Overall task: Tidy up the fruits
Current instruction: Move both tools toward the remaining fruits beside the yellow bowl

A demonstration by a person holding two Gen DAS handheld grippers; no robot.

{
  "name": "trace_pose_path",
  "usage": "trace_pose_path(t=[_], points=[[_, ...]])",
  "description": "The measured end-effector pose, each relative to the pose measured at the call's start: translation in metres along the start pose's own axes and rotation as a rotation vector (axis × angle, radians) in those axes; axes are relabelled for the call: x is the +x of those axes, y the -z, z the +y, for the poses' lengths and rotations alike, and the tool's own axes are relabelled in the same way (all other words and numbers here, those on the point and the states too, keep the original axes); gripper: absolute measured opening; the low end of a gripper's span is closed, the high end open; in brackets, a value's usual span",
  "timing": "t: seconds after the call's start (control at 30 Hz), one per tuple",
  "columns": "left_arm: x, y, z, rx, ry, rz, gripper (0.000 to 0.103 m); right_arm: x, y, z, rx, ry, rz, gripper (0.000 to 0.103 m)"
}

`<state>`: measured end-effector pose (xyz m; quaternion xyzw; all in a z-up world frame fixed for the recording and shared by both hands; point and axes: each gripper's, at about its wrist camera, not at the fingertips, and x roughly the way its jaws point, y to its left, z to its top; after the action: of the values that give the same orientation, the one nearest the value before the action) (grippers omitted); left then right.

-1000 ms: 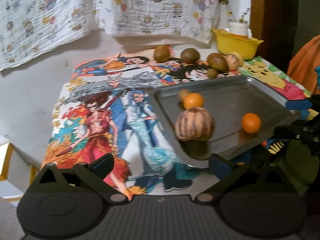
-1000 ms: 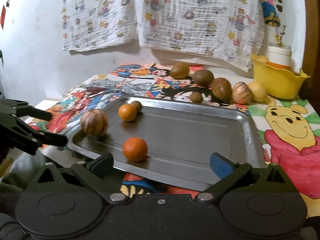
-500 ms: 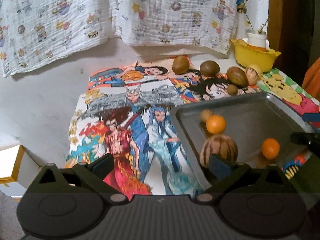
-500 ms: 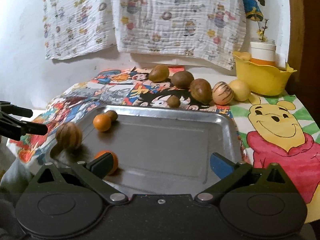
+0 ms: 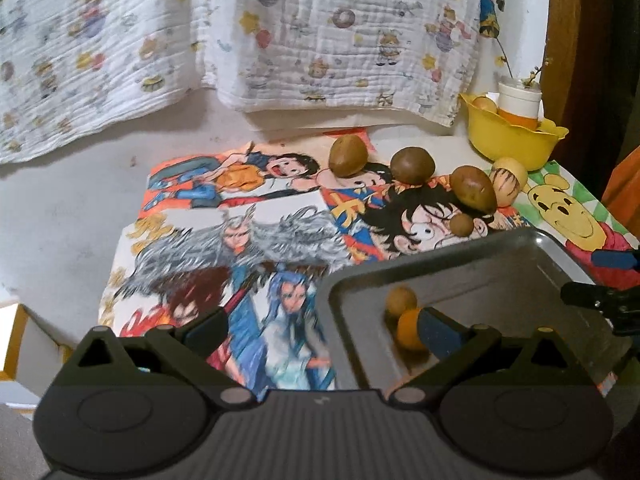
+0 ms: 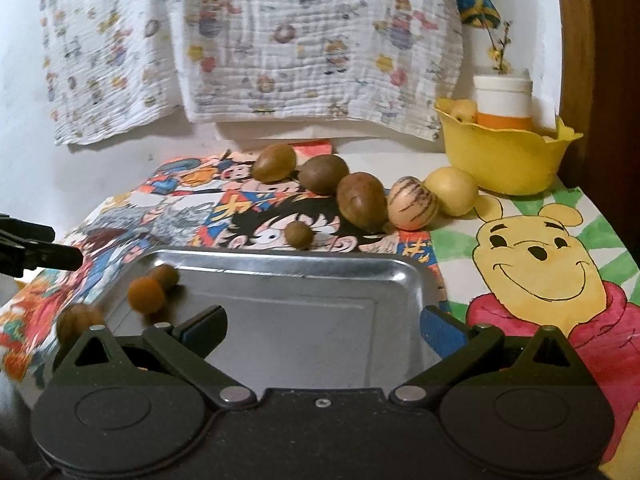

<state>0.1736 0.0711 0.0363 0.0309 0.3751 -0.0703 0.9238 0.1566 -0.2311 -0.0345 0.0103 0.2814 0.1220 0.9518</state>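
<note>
A metal tray (image 6: pixel 304 268) lies on the cartoon-print cloth; it also shows in the left wrist view (image 5: pixel 460 252). In it are an orange (image 6: pixel 145 295), a small brown fruit (image 6: pixel 166 276) and a striped round fruit (image 6: pixel 78 322) at its left end. Behind the tray sit several brown fruits (image 6: pixel 362 202), a striped fruit (image 6: pixel 412 208) and a yellow fruit (image 6: pixel 452 191). My left gripper (image 5: pixel 324 326) is open over the tray's left corner. My right gripper (image 6: pixel 322 322) is open and empty over the tray's near part.
A yellow bowl (image 6: pixel 504 160) with a white and orange jar (image 6: pixel 502 102) stands at the back right. A printed cloth (image 6: pixel 280 40) hangs on the wall behind. The table's left edge drops off beside the cloth (image 5: pixel 60 320).
Both grippers have moved forward and lower over the tray. The fruits in the tray now sit nearer my grippers, and the second orange is out of view.
</note>
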Motion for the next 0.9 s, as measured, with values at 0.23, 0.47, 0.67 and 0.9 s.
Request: trace_pose_path(t=[0.23,0.47,0.67,0.9], points=[[0.034,-0.032,-0.021,0.025,0.050,0.022,0.103,0.025,-0.020,-0.023,0.038,0.030,0.030,0.102],[0.071,-0.053,-0.047,0.100,0.136,0.050,0.103,0.044,-0.047,-0.042,0.073,0.071,0.047,0.102],[0.103,-0.069,-0.072,0.205,0.205,0.068,0.103,0.064,-0.067,-0.061,0.176,0.111,0.073,0.102],[0.139,-0.074,-0.097,0.291,0.257,0.098,0.103,0.090,-0.082,-0.079,0.335,0.100,0.076,0.102]])
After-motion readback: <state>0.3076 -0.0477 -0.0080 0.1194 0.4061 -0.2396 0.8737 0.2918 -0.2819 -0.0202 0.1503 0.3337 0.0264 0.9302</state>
